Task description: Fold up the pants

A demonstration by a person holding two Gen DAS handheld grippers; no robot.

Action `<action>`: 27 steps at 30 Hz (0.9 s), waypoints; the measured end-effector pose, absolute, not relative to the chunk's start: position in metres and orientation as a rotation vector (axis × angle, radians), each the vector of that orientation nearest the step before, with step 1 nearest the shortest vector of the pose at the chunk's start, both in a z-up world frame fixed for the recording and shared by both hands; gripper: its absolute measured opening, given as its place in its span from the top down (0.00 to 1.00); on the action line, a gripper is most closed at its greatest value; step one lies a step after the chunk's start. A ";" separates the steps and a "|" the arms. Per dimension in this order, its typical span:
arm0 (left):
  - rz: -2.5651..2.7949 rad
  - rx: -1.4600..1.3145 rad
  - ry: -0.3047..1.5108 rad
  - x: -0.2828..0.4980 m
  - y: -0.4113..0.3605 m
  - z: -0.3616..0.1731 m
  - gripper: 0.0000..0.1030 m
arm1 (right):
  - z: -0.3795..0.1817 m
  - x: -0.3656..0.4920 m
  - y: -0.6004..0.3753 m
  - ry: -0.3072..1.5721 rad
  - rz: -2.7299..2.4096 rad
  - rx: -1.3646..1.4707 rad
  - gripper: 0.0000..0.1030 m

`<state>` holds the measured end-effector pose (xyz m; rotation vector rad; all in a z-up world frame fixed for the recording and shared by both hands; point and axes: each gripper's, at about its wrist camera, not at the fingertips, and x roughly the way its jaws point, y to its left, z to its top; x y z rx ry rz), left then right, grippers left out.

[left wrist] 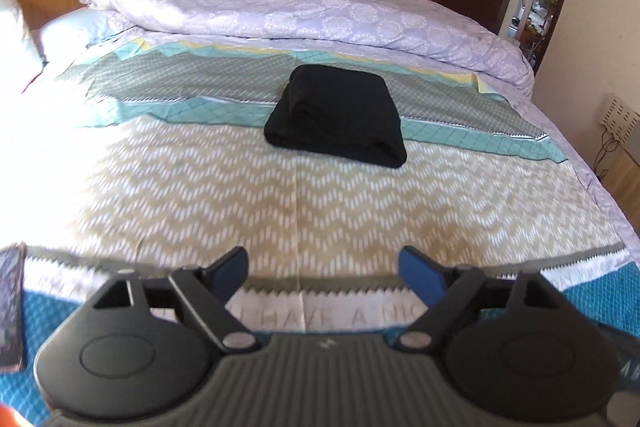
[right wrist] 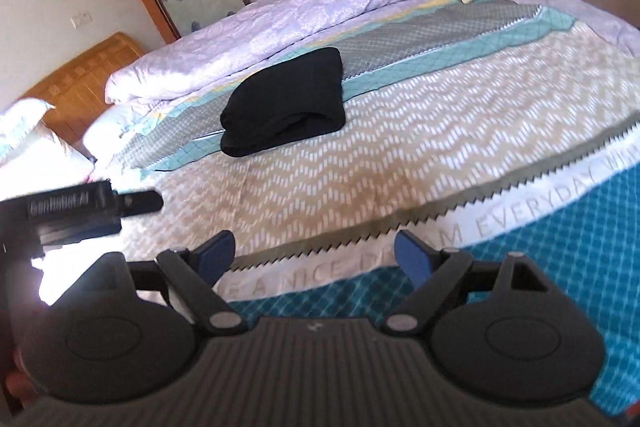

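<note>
Nearest, the left gripper (left wrist: pixel 322 269) and right gripper (right wrist: pixel 314 253) are hovering over the bed's (left wrist: pixel 240 187) front edge, jaws spread wide and holding nothing. Farther off, well apart from both, the black pants (left wrist: pixel 336 115) are lying as a compact folded bundle near the bed's middle, just before the bunched lilac quilt (left wrist: pixel 280 11) along the far edge. Seemingly the bundle is sitting straight ahead of both, slightly right of the left gripper. Its long axis is running roughly front to back, thick rolled fold facing the near edge. Folding looks finished.
</note>
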<state>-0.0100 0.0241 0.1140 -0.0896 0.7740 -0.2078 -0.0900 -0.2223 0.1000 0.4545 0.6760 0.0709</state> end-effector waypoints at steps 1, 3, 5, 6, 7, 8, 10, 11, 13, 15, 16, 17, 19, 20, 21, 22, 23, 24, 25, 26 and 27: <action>-0.202 -0.094 0.783 -0.017 0.026 0.113 0.06 | 0.102 -0.095 -0.221 0.679 0.074 0.461 0.14; -0.196 -0.093 0.797 -0.029 0.028 0.109 0.01 | 0.104 -0.108 -0.218 0.681 0.091 0.463 0.14; -0.184 -0.081 0.808 -0.040 0.030 0.105 0.00 | 0.106 -0.121 -0.213 0.676 0.105 0.459 0.11; -0.176 -0.073 0.814 -0.045 0.030 0.103 0.00 | 0.106 -0.126 -0.210 0.674 0.112 0.455 0.11; -0.163 -0.066 0.818 -0.049 0.030 0.101 0.00 | 0.106 -0.131 -0.207 0.674 0.121 0.450 0.10; -0.145 -0.061 0.821 -0.052 0.031 0.100 0.00 | 0.105 -0.135 -0.203 0.675 0.127 0.446 0.09; -0.114 -0.053 0.820 -0.057 0.033 0.097 0.00 | 0.104 -0.142 -0.197 0.678 0.124 0.427 0.08; -0.099 -0.044 0.818 -0.060 0.033 0.097 0.00 | 0.102 -0.144 -0.194 0.680 0.119 0.416 0.07; -0.062 -0.017 0.815 -0.065 0.033 0.095 0.00 | 0.100 -0.149 -0.188 0.684 0.108 0.401 0.07; -0.026 0.025 0.817 -0.068 0.030 0.093 0.00 | 0.097 -0.151 -0.183 0.696 0.107 0.387 0.07; -0.024 0.044 0.816 -0.068 0.029 0.091 0.00 | 0.096 -0.151 -0.182 0.701 0.107 0.383 0.06; -0.025 0.054 0.813 -0.069 0.028 0.090 0.00 | 0.095 -0.151 -0.180 0.704 0.110 0.380 0.06; -0.024 0.057 0.806 -0.071 0.027 0.088 0.00 | 0.093 -0.151 -0.179 0.705 0.111 0.376 0.06; -0.021 0.060 0.805 -0.072 0.026 0.087 0.00 | 0.092 -0.151 -0.178 0.704 0.104 0.376 0.06; -0.019 0.065 0.806 -0.073 0.026 0.085 0.00 | 0.091 -0.150 -0.178 0.705 0.098 0.375 0.06; -0.017 0.070 0.805 -0.073 0.025 0.083 0.00 | 0.090 -0.150 -0.178 0.705 0.092 0.375 0.06; -0.011 0.074 0.803 -0.075 0.025 0.081 0.00 | 0.088 -0.150 -0.178 0.706 0.085 0.374 0.06; -0.006 0.076 0.802 -0.075 0.024 0.078 0.00 | 0.087 -0.150 -0.178 0.708 0.076 0.374 0.06; -0.006 0.078 0.806 -0.076 0.024 0.076 0.00 | 0.084 -0.150 -0.179 0.712 0.067 0.375 0.06; -0.011 0.079 0.815 -0.075 0.023 0.072 0.00 | 0.081 -0.150 -0.179 0.721 0.057 0.377 0.06; -0.018 0.078 0.827 -0.075 0.022 0.070 0.00 | 0.079 -0.149 -0.180 0.734 0.048 0.381 0.06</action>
